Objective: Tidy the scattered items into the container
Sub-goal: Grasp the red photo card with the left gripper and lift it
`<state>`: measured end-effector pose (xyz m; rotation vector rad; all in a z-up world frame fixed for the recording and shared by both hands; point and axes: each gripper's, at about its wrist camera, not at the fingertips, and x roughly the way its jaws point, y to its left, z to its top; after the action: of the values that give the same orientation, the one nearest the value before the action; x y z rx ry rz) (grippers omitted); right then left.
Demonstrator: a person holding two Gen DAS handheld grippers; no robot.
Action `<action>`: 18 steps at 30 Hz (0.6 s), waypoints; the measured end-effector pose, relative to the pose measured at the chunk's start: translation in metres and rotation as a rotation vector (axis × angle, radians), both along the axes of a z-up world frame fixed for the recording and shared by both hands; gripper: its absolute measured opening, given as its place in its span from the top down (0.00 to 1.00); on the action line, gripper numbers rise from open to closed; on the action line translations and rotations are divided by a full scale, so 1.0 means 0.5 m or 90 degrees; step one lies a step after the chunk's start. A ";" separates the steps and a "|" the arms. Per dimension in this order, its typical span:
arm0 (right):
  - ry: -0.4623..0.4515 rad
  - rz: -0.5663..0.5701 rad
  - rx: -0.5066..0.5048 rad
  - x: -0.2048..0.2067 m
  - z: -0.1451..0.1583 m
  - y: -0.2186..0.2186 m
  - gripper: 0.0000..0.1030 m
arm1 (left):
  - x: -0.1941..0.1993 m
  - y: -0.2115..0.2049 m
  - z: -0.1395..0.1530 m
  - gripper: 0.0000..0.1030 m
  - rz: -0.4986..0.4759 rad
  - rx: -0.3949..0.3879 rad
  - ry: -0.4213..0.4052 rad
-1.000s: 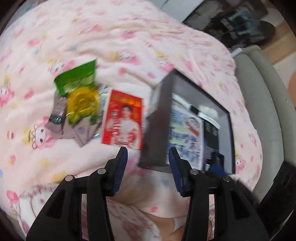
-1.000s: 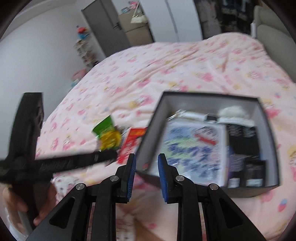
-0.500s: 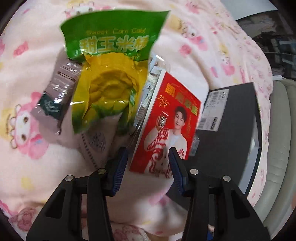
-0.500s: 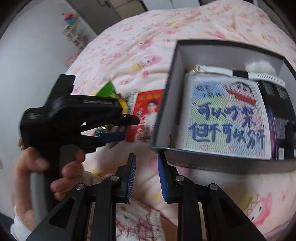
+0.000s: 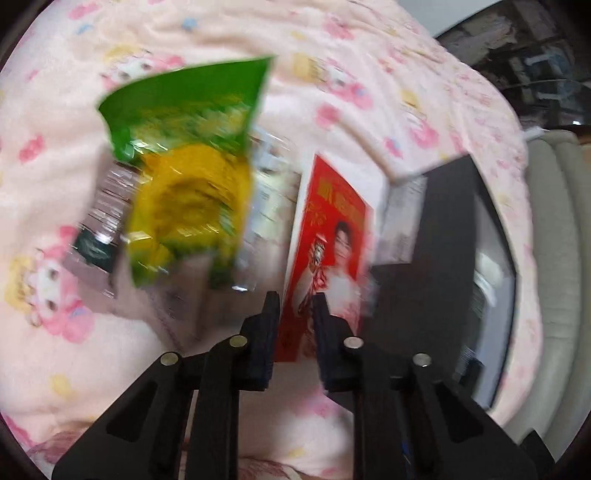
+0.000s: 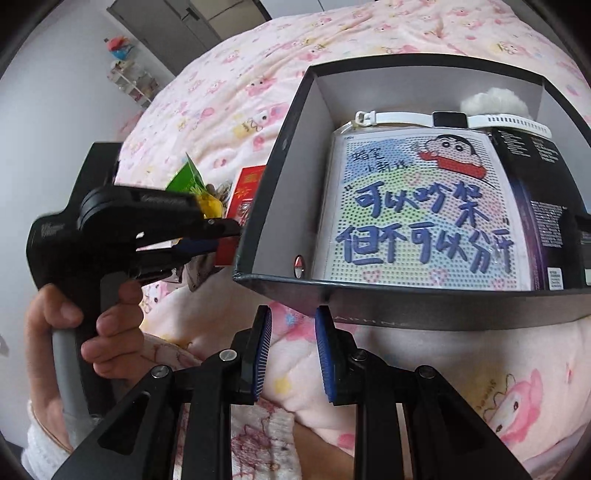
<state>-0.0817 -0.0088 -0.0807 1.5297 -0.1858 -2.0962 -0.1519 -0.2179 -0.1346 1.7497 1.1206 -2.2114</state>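
A red card with a man's picture (image 5: 332, 236) lies on the pink blanket beside the dark box (image 5: 439, 258). My left gripper (image 5: 293, 306) has its jaws narrowed around the card's near edge; whether they pinch it is unclear. A green and yellow corn snack bag (image 5: 188, 173) and a grey sachet (image 5: 99, 229) lie to the card's left. In the right wrist view the box (image 6: 280, 177) holds a cartoon bead board (image 6: 421, 214), a white watch (image 6: 443, 120) and black packets. My right gripper (image 6: 293, 332) is slightly open and empty just before the box's near wall. The left gripper (image 6: 218, 240) shows there at the card (image 6: 243, 192).
The pink patterned blanket (image 5: 351, 74) covers the bed. A grey padded edge (image 5: 554, 258) runs along the right. A white fluffy item (image 6: 495, 101) sits in the box's far corner. A wardrobe (image 6: 177, 26) and a shelf (image 6: 129, 74) stand far off.
My left gripper has moved down to the red card and its jaws have narrowed around its edge. The right gripper has come closer to the box's near wall.
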 end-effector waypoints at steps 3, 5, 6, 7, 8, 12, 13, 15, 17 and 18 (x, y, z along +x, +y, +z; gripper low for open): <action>0.005 0.000 -0.009 0.011 0.007 0.013 0.80 | 0.006 0.019 -0.008 0.85 -0.011 0.036 0.000; 0.006 0.001 -0.015 0.017 0.008 0.022 0.80 | 0.000 0.040 -0.021 0.86 -0.037 0.068 -0.004; 0.005 0.001 -0.018 0.019 0.008 0.026 0.80 | -0.004 0.050 -0.032 0.86 -0.044 0.075 -0.014; 0.004 0.001 -0.021 0.021 0.008 0.030 0.80 | -0.009 0.057 -0.041 0.86 -0.047 0.069 -0.026; 0.004 0.000 -0.021 0.020 0.008 0.035 0.80 | -0.013 0.063 -0.047 0.86 -0.048 0.060 -0.033; 0.014 -0.020 -0.025 0.021 0.025 0.066 0.80 | -0.014 0.069 -0.038 0.99 -0.040 0.072 0.006; 0.016 -0.023 -0.027 0.021 0.032 0.075 0.80 | -0.010 0.073 -0.024 1.00 -0.049 0.071 0.029; 0.024 -0.028 -0.029 0.020 0.048 0.093 0.80 | -0.001 0.088 0.014 1.00 -0.091 0.071 0.075; 0.035 -0.028 -0.029 0.016 0.065 0.108 0.80 | 0.019 0.104 0.065 1.00 -0.114 0.027 0.126; 0.040 -0.025 -0.032 0.012 0.073 0.116 0.80 | 0.028 0.109 0.082 1.00 -0.121 0.020 0.141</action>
<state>-0.0755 0.0490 -0.0443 1.4407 -0.2455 -2.1508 -0.1377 -0.1632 -0.0934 1.7220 1.0750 -2.5673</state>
